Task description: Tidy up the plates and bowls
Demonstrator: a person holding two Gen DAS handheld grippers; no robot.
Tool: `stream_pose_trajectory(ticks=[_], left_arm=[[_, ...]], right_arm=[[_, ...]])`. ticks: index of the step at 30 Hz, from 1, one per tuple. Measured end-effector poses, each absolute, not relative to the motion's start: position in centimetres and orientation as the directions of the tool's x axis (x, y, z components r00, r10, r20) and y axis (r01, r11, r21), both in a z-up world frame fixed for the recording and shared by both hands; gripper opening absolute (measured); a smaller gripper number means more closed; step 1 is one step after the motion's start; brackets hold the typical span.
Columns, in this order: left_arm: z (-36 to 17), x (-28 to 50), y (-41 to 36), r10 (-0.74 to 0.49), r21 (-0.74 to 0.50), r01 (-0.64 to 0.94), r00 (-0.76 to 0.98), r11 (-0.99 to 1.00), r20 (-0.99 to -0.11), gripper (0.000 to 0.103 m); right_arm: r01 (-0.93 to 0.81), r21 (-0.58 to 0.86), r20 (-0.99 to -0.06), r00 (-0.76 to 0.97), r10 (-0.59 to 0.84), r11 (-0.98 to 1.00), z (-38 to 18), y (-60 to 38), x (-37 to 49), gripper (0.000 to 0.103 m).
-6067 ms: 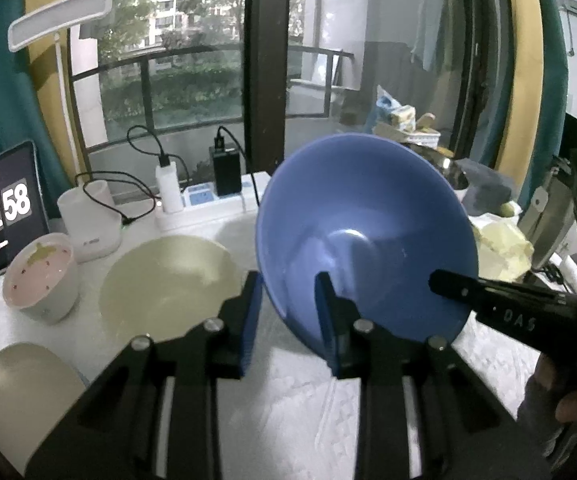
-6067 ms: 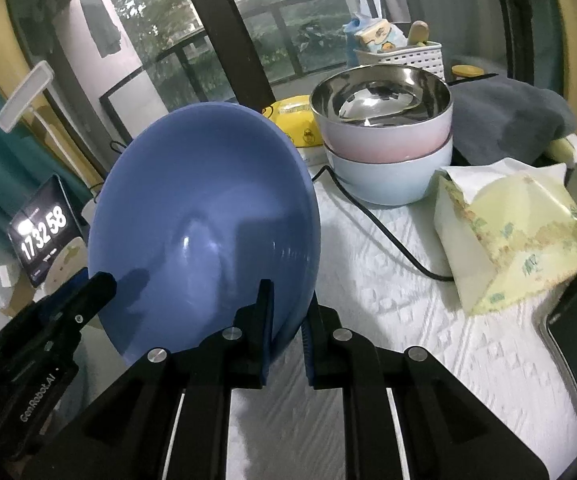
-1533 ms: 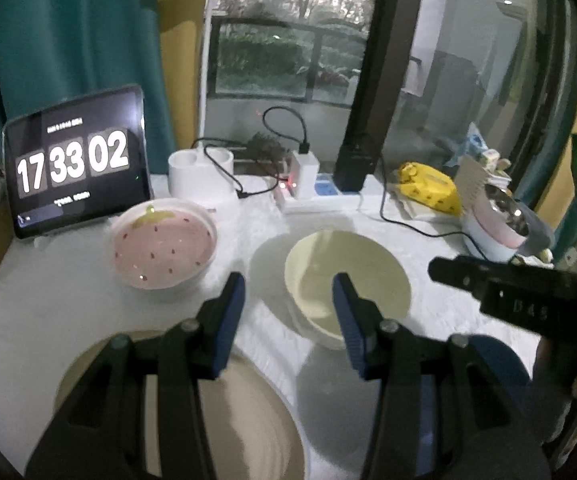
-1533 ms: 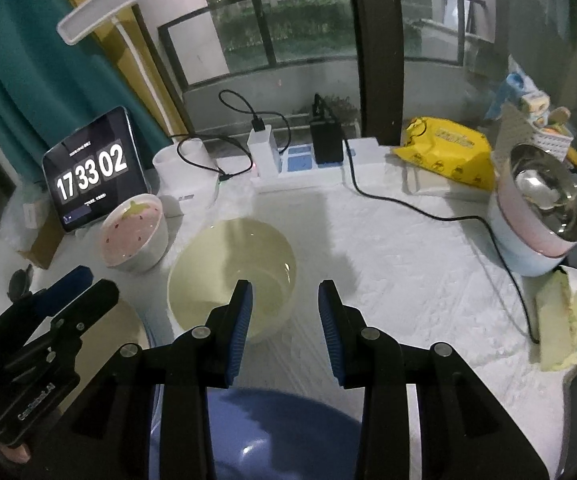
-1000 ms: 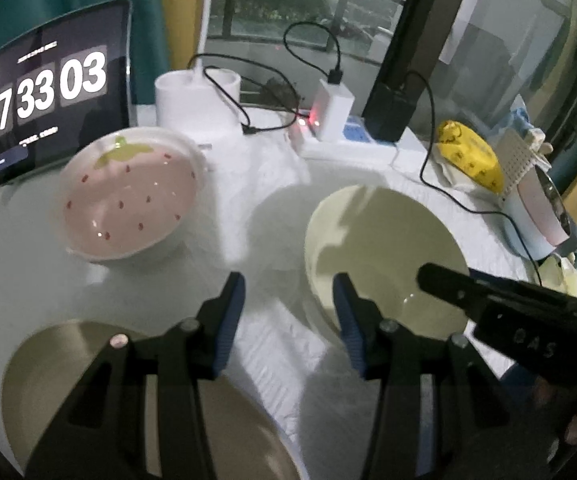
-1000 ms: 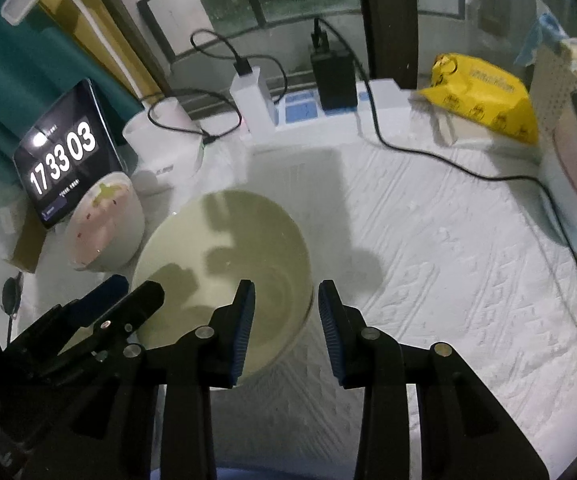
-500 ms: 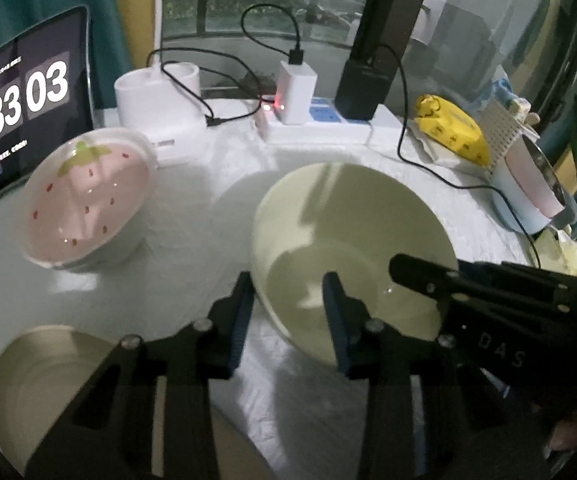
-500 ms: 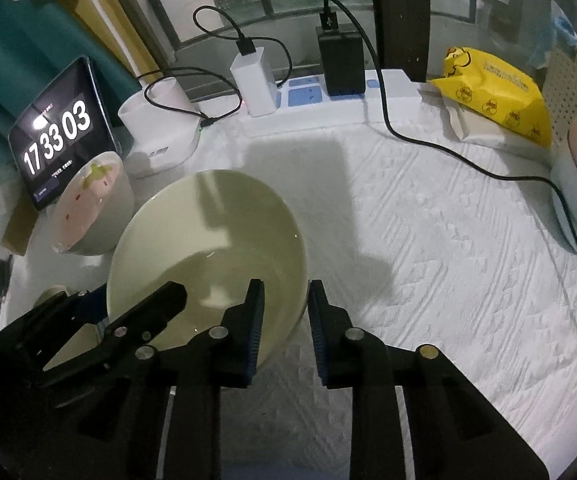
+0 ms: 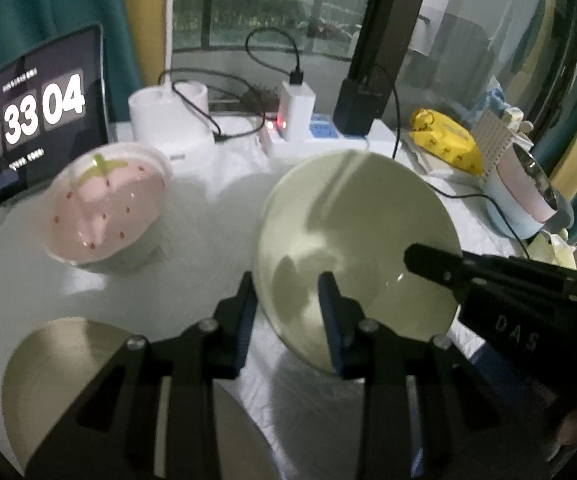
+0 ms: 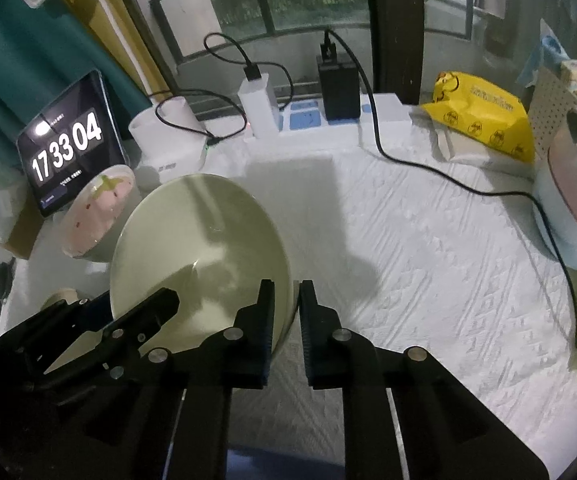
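Both claws, left point(image 9: 288, 308) and right point(image 10: 286, 316), clamped on tilted cream bowl point(image 9: 352, 248) (strawberry bowl point(image 9: 104, 216) beside).

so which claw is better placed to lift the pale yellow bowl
Right claw: its fingers pinch the pale yellow bowl rim tightly. The left claw straddles the opposite rim with a wider gap, looking less secure.

White quilted table point(image 10: 428, 280) carries strawberry bowl point(image 9: 104, 212), power strip point(image 10: 328, 120), clock tablet point(image 10: 68, 140).

A tablet clock point(image 10: 70, 145) stands near a yellow packet point(image 10: 484, 114).
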State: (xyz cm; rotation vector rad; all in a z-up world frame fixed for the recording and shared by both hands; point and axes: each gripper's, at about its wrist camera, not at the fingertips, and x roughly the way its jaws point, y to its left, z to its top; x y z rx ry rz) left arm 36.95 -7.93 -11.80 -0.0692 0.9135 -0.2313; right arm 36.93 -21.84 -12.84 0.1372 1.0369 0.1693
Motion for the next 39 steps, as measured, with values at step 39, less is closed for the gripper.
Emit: stream_pose_trajectory(ticks=[39], left_arm=[[-4.5, 27.4, -9.7, -0.289, -0.159, 0.249, 0.672, 0.955, -0.682, 0.032]], right_arm=[[-0.055, 0.209, -0.756, 0.624, 0.197, 0.976, -4.4, -24.2, 26.9, 0.013]])
